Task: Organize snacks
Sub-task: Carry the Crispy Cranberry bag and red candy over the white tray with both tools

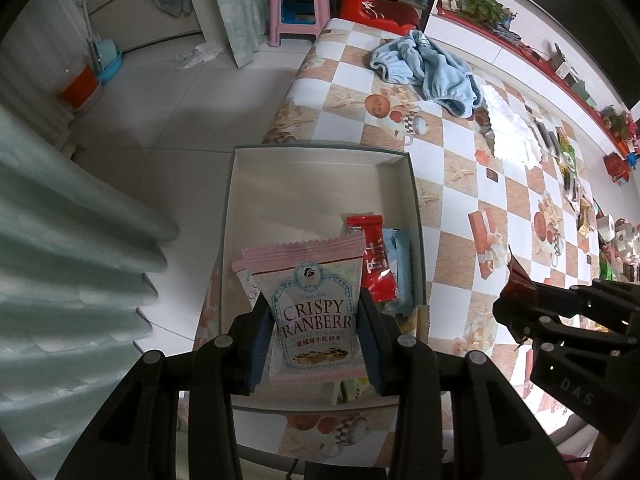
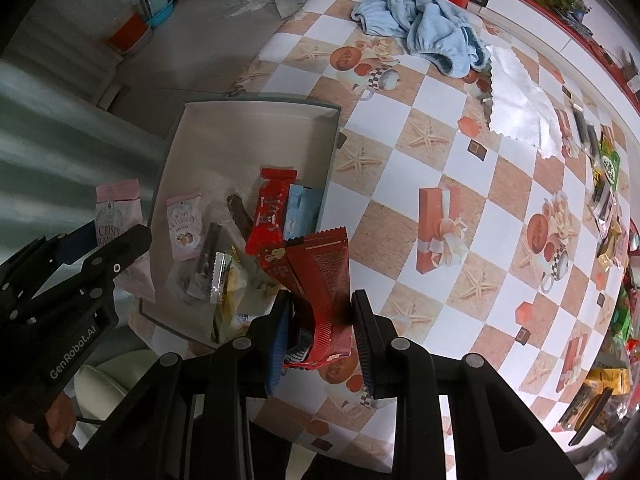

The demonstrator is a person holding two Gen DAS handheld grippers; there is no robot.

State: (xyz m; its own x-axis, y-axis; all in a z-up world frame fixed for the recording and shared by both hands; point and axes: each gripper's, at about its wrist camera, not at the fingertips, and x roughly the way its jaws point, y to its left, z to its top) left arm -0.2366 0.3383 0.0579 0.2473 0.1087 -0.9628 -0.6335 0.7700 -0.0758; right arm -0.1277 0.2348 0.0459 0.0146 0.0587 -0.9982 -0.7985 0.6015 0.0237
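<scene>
My left gripper is shut on a pink Crispy Cranberry packet and holds it upright over the near end of the open white box. It also shows in the right wrist view. My right gripper is shut on a dark red snack wrapper, held above the table beside the box's near right corner. The box holds a red packet, a light blue packet, another pink cranberry packet and several other wrappers.
The checkered tablecloth carries a crumpled blue towel, a white paper sheet and several loose snacks along the right edge. The box sits at the table's left edge, with tiled floor beyond. Curtain folds hang at left.
</scene>
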